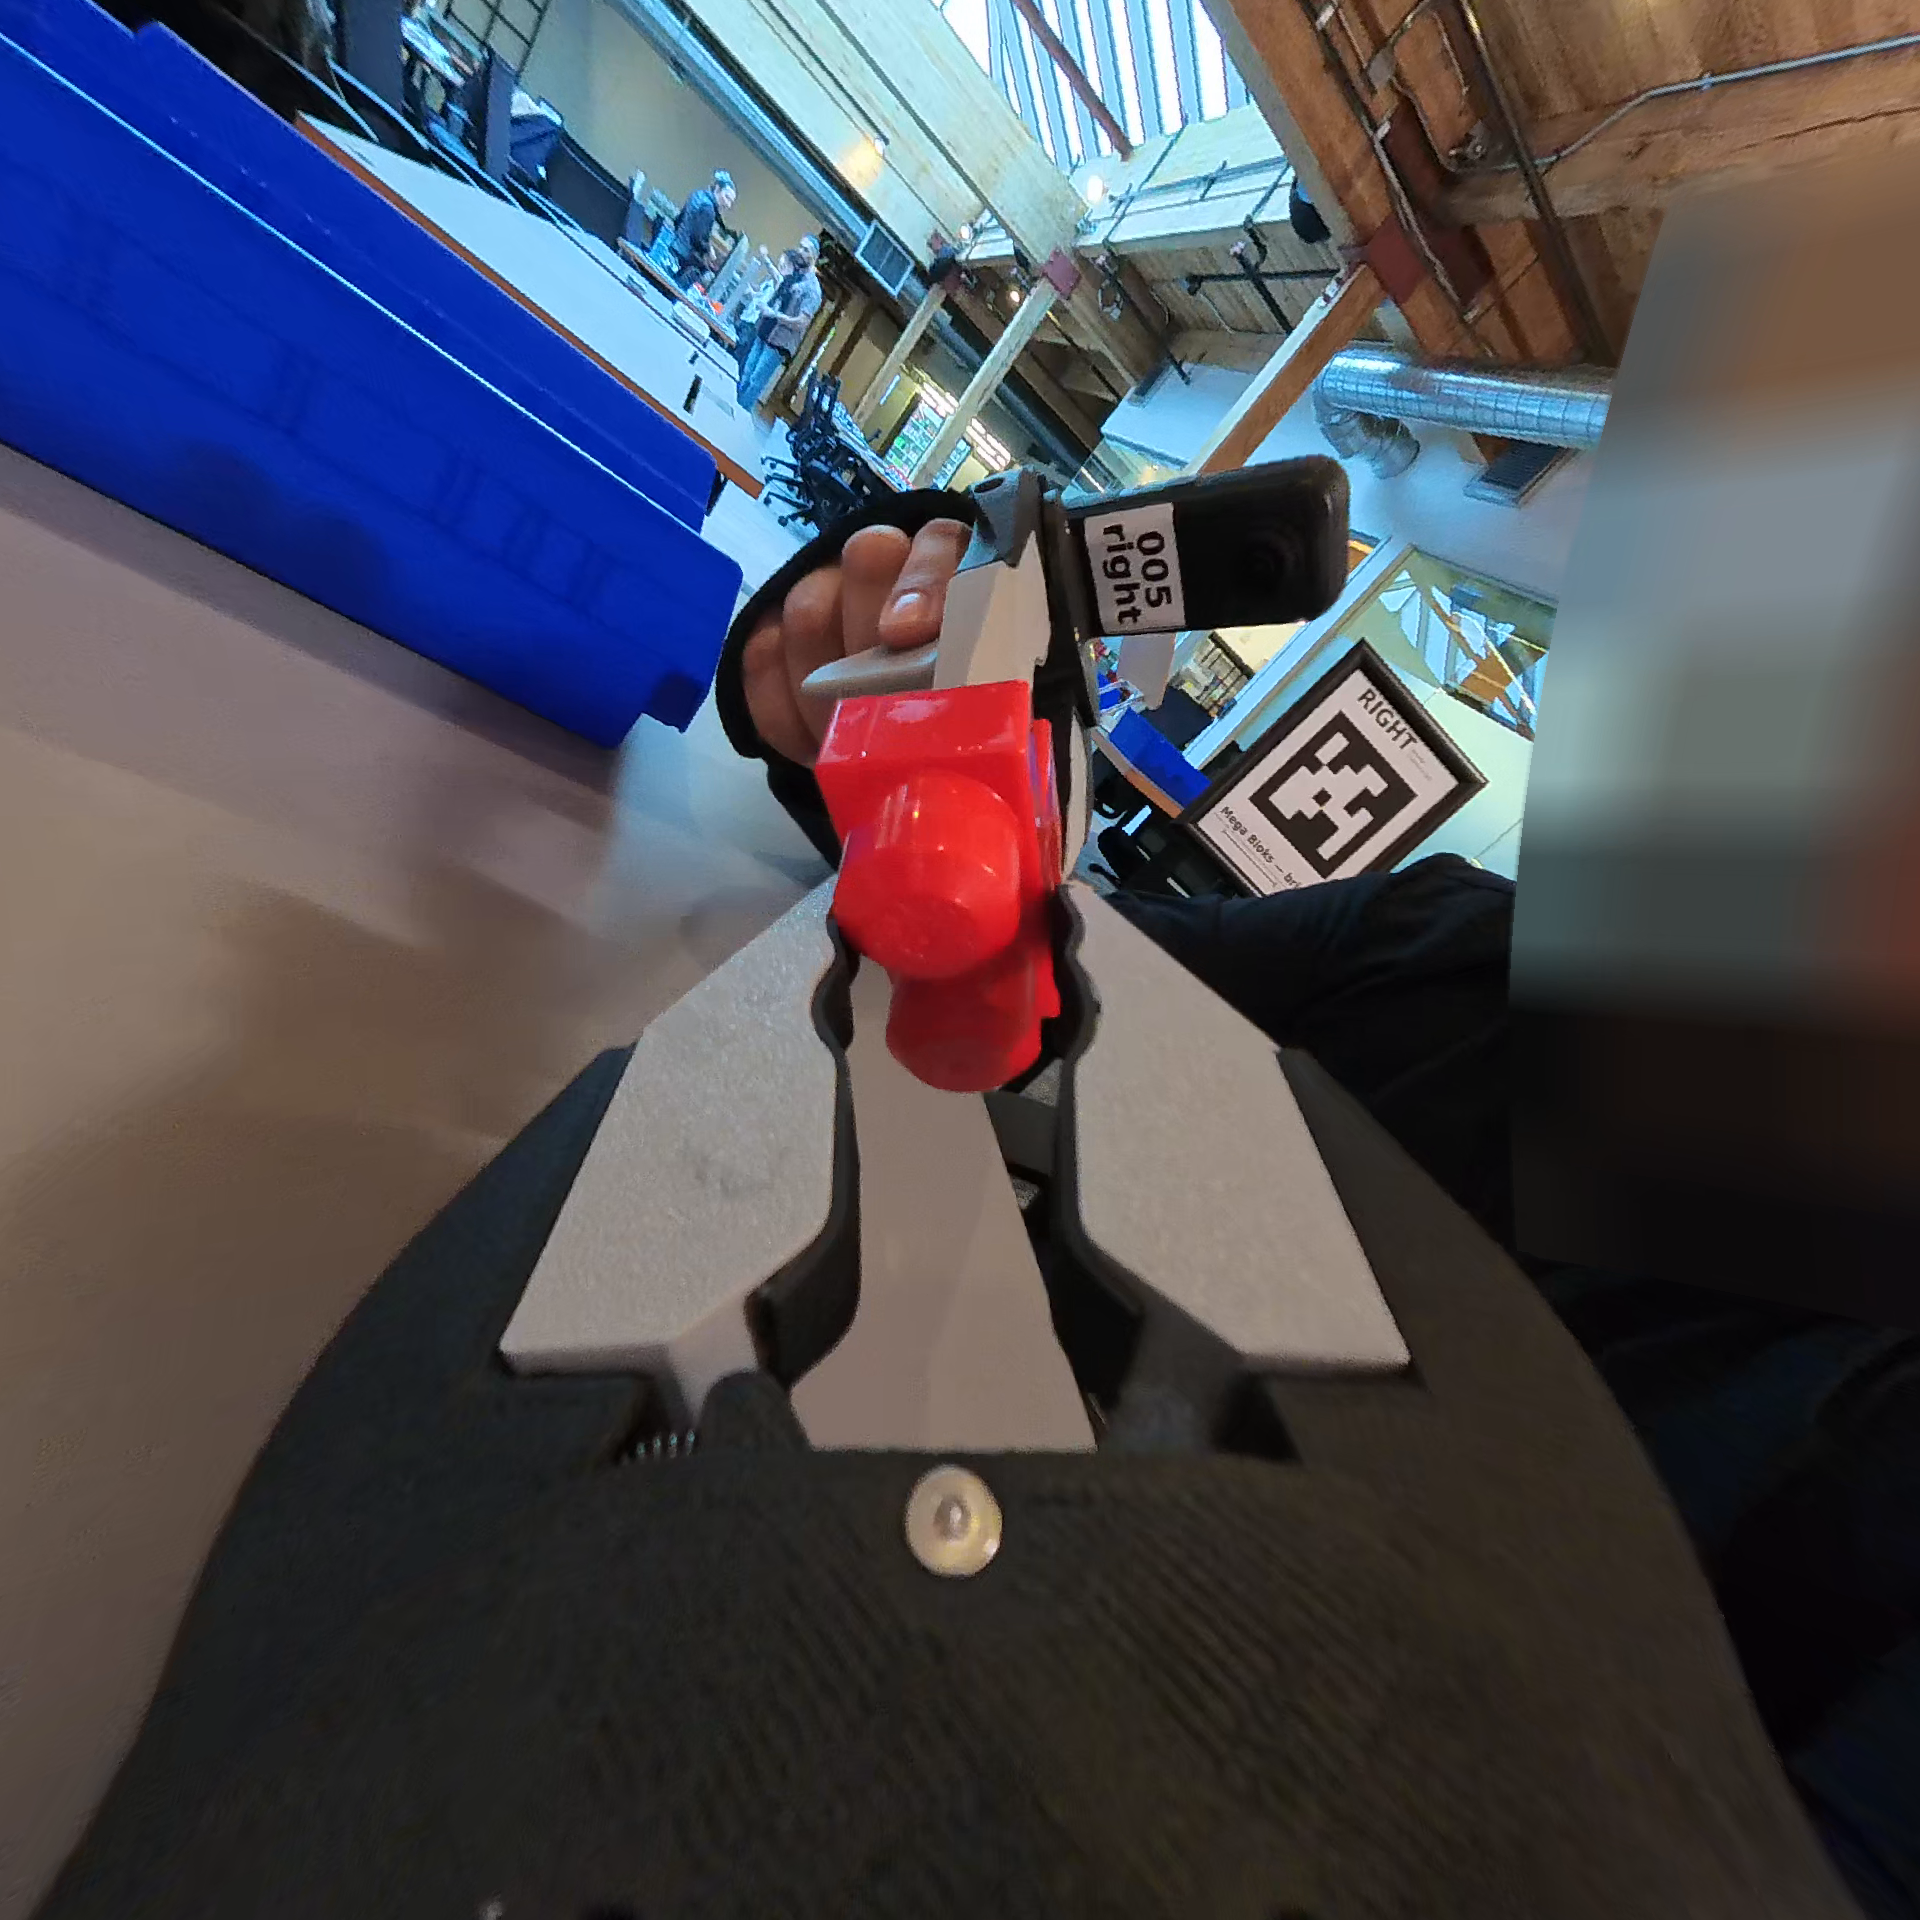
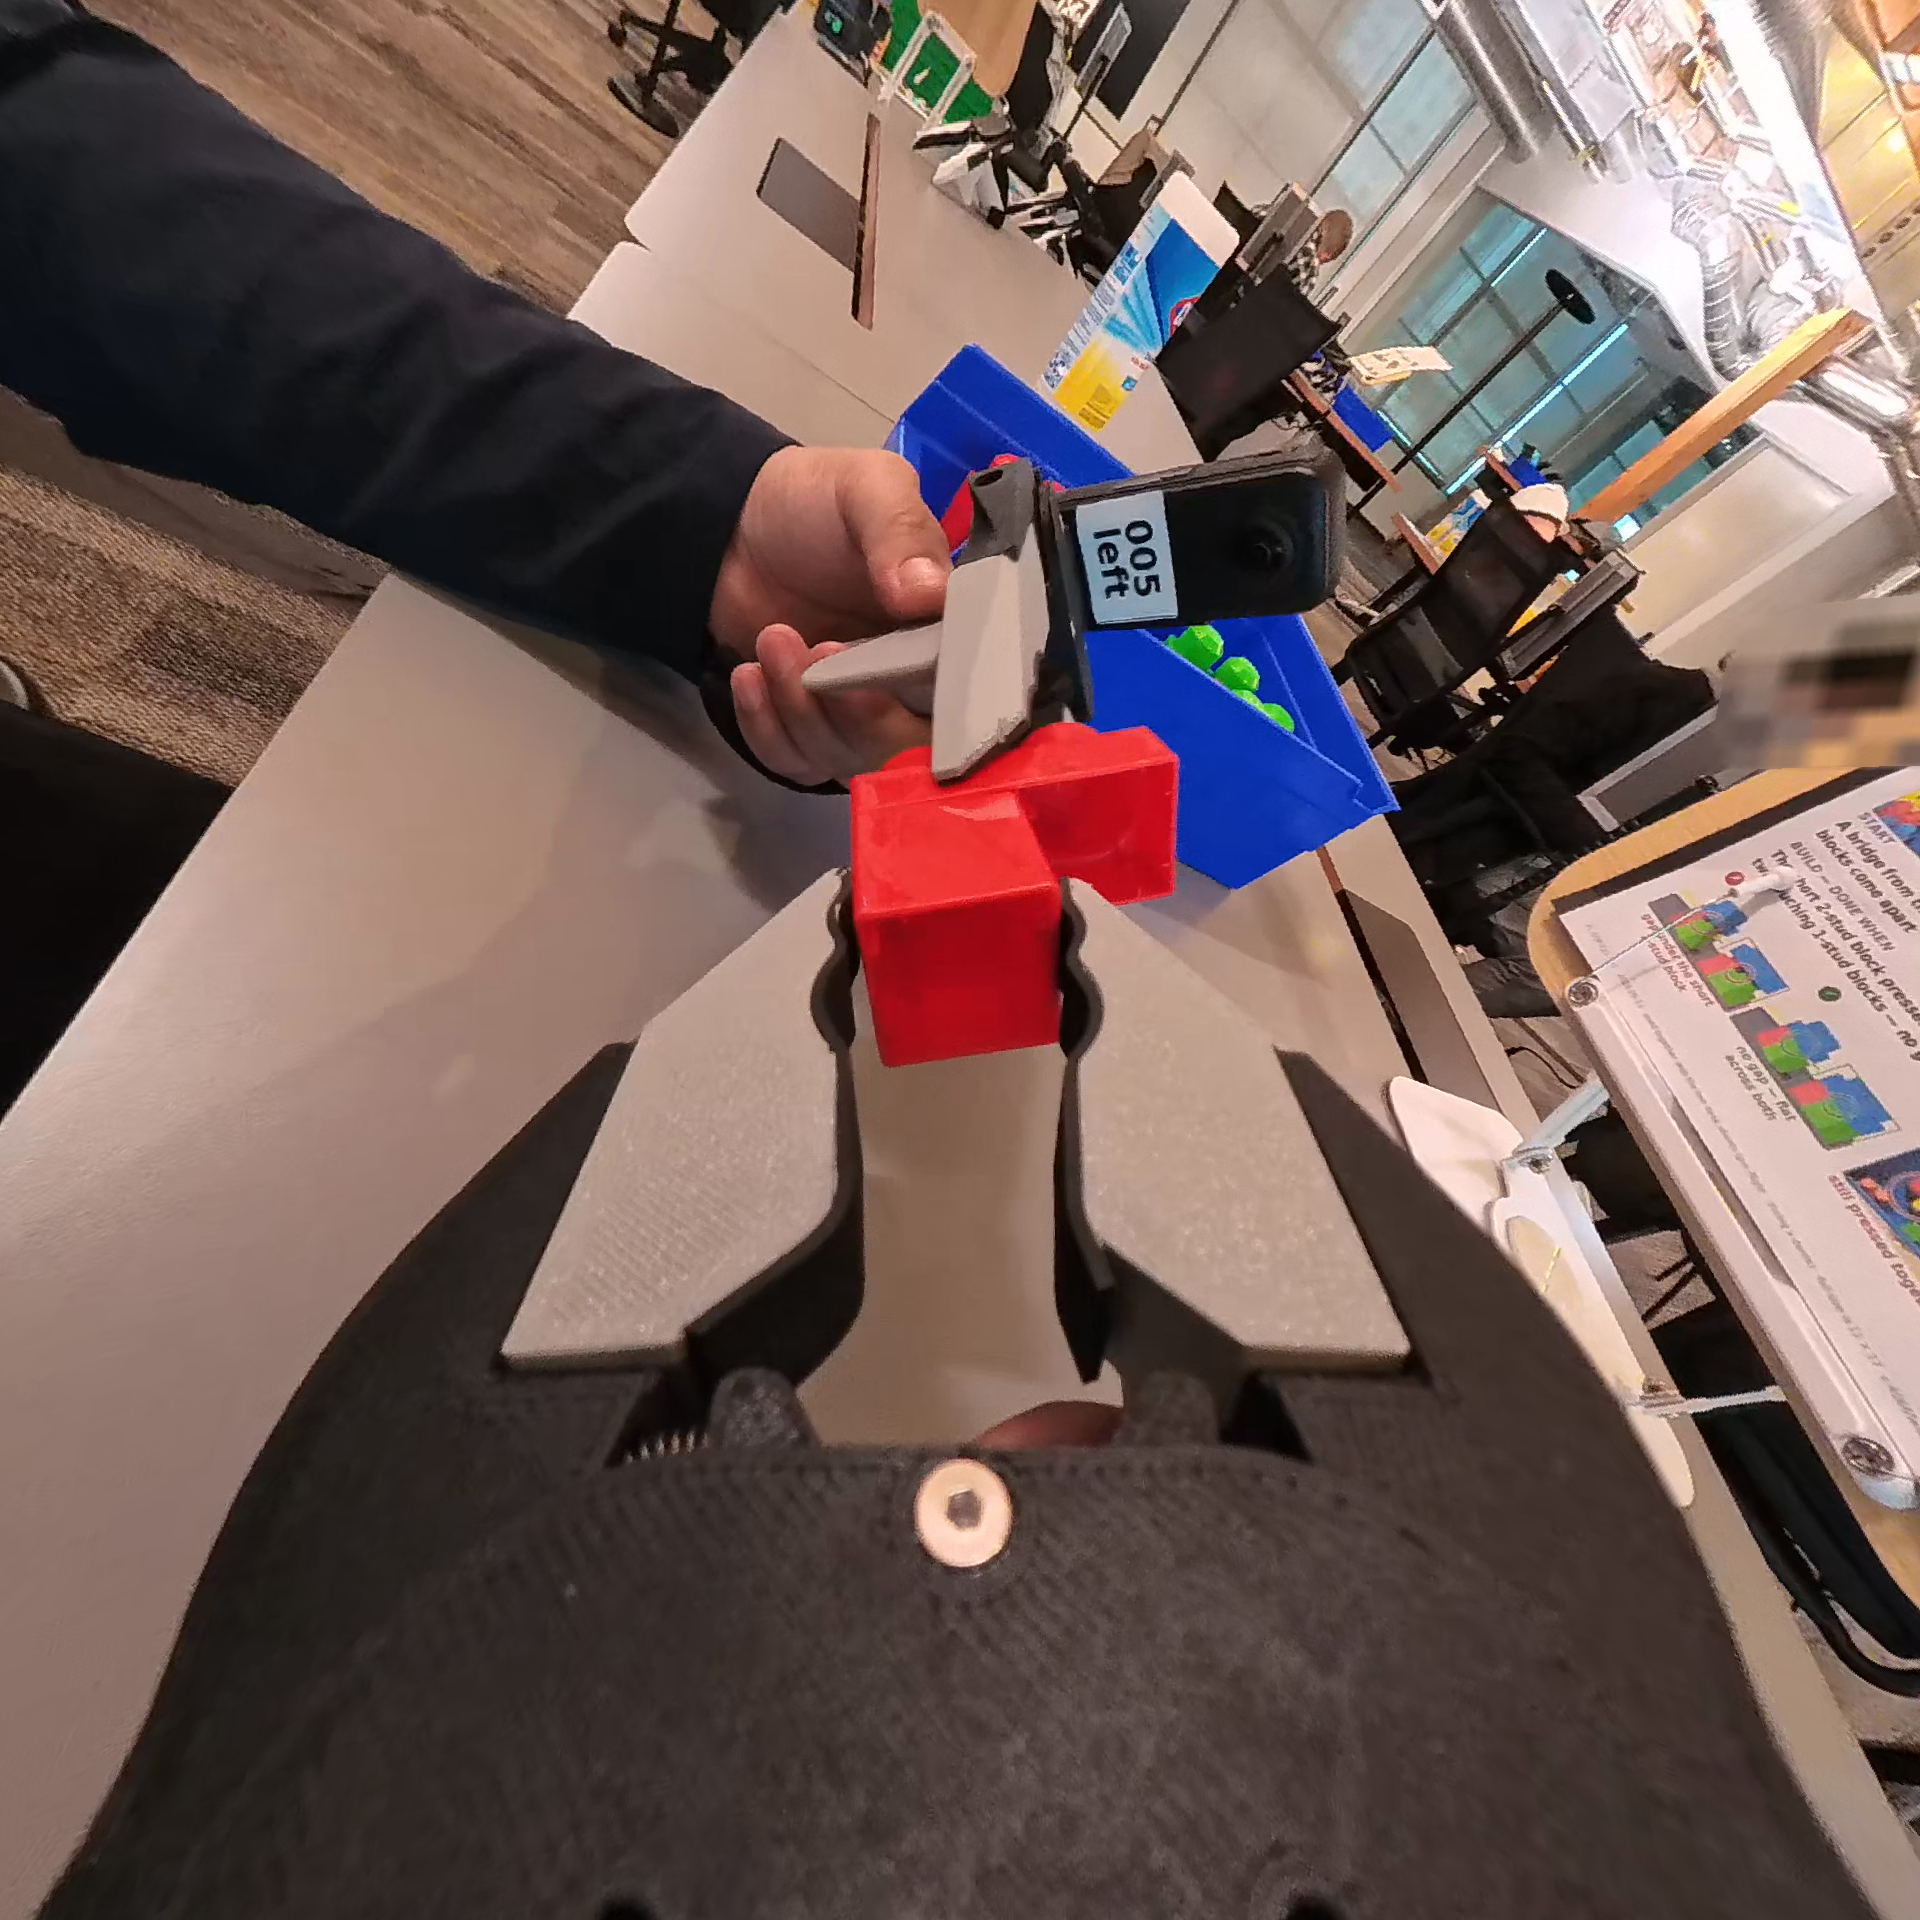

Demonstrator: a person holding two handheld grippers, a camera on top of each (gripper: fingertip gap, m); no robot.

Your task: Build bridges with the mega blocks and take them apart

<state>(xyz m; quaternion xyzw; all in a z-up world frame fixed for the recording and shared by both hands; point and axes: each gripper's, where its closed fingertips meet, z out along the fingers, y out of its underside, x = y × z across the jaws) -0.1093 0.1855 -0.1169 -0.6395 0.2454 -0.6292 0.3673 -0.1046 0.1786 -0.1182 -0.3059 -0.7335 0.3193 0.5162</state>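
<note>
The red two-stud block point(image 1: 935, 883) and the red one-stud block point(image 2: 961, 966) were up in the air between the two tools, well clear of the grey table point(image 2: 416, 883), joined so that the small block sat under one end of the long one. From the left wrist view the long block's two round studs faced the camera, and the left gripper point(image 1: 951, 971) pinched it, both dark pads pressed against its sides. From the right wrist view the small cube was caught the same way in the right gripper point(image 2: 961, 966), its pads tight on two opposite faces, with the long block's hollow free end jutting out toward 2 o'clock. The other tool reached in from 12 o'clock in each view, a hand point(image 2: 831, 613) wrapped round its handle. Beyond, toward 1 o'clock in the right view, a blue bin point(image 2: 1247, 790) held green blocks point(image 2: 1231, 670), and an instruction sheet point(image 2: 1766, 1039) stood at 3 o'clock. To my eye this was either the first support being pressed home under the span or the pair about to be pulled apart; I could not tell which. If building, the next move called for a firm squeeze until no seam showed; if dismantling, a straight pull along the stud while both grips stayed tight so neither block slipped
</note>
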